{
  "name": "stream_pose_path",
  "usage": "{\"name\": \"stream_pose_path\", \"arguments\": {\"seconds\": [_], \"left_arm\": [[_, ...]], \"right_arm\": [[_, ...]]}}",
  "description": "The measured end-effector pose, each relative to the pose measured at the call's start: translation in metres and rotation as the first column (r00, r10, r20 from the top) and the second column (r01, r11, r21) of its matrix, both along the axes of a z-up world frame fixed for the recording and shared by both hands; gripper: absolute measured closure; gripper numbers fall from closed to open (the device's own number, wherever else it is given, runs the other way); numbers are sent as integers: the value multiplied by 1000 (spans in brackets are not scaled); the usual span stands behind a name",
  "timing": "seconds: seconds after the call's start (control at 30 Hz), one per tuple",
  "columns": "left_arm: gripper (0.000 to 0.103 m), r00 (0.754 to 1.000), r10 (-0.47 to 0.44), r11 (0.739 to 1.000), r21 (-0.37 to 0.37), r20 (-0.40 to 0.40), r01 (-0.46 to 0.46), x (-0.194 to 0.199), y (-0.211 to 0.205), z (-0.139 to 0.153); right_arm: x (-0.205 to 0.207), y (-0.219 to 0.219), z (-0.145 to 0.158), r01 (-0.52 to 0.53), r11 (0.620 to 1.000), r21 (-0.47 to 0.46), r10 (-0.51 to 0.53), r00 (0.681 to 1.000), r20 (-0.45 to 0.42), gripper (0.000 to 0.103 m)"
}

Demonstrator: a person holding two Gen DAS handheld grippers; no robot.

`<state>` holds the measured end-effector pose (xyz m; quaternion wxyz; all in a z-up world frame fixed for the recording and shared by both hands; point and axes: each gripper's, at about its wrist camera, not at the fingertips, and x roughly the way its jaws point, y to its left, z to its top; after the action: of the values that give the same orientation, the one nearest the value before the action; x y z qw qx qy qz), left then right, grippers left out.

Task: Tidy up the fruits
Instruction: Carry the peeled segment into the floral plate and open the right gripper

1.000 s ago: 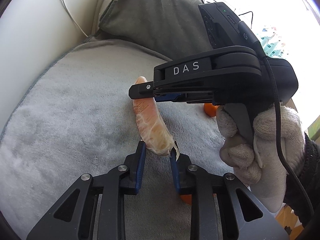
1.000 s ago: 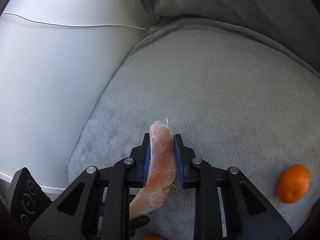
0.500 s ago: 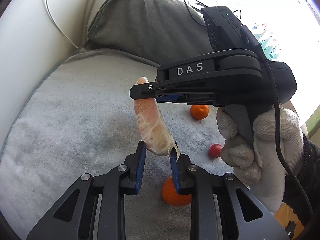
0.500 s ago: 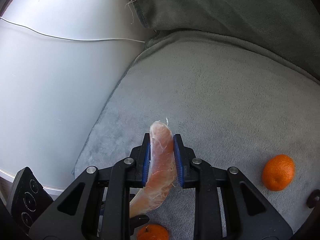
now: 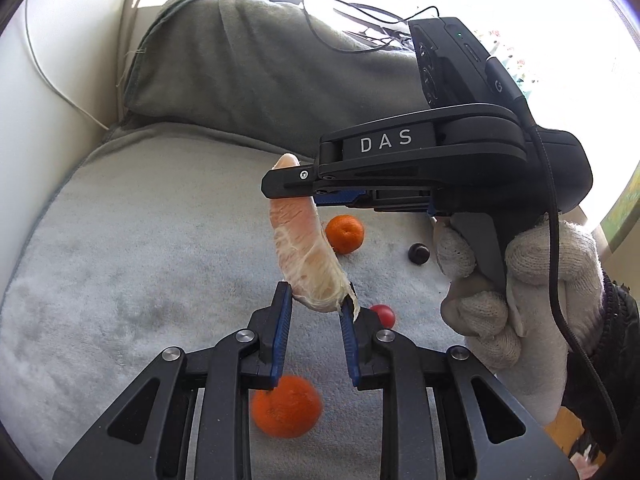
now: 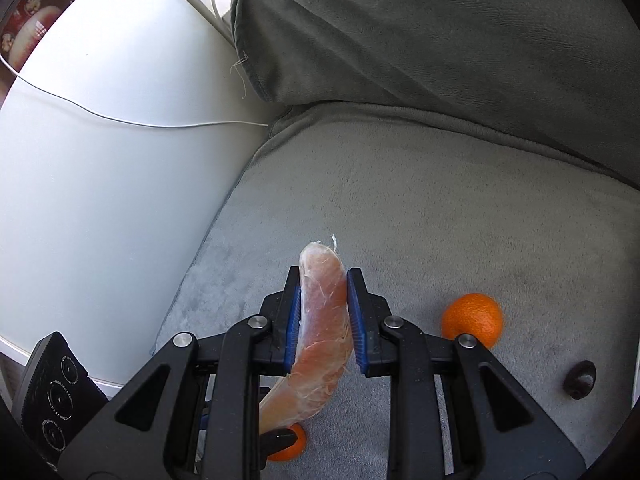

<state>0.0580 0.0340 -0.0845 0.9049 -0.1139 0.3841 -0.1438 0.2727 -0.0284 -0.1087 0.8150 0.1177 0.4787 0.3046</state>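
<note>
At the centre of the left wrist view, a peeled pinkish citrus segment hangs in the air above a pale grey plush cushion, clamped at both ends. The left gripper, at the bottom of the frame, has its blue pads pressed on the segment's lower, ragged end, while the right gripper, marked with the letters DAS and reaching in from the right, pinches the upper tip. A hand in a white knit glove grips that tool's handle at the right edge, and a black cable runs down past it. Below the segment, 4 loose fruits lie on the cushion: 1 mandarin just right of centre, a larger blurred mandarin at the lower middle behind the left gripper's fingers, a small red fruit beside the right finger, and a small dark fruit further right. A darker grey back cushion fills the upper middle. In the right wrist view, the right gripper holds the segment tight between its pads at lower centre, the fruit curving down and to the left under the tool. A mandarin sits at the lower right, with a dark fruit near the right edge, and a white thin cord crosses the pale surface at left.
</note>
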Motion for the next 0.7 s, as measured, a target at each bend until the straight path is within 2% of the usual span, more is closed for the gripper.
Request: {"name": "stream_pose_path", "arguments": {"seconds": [0.7], "left_arm": [[81, 982, -180, 983, 42, 54, 178, 47, -95, 20]], "right_arm": [[-1, -129, 28, 189, 980, 57, -192, 980, 57, 80]]}}
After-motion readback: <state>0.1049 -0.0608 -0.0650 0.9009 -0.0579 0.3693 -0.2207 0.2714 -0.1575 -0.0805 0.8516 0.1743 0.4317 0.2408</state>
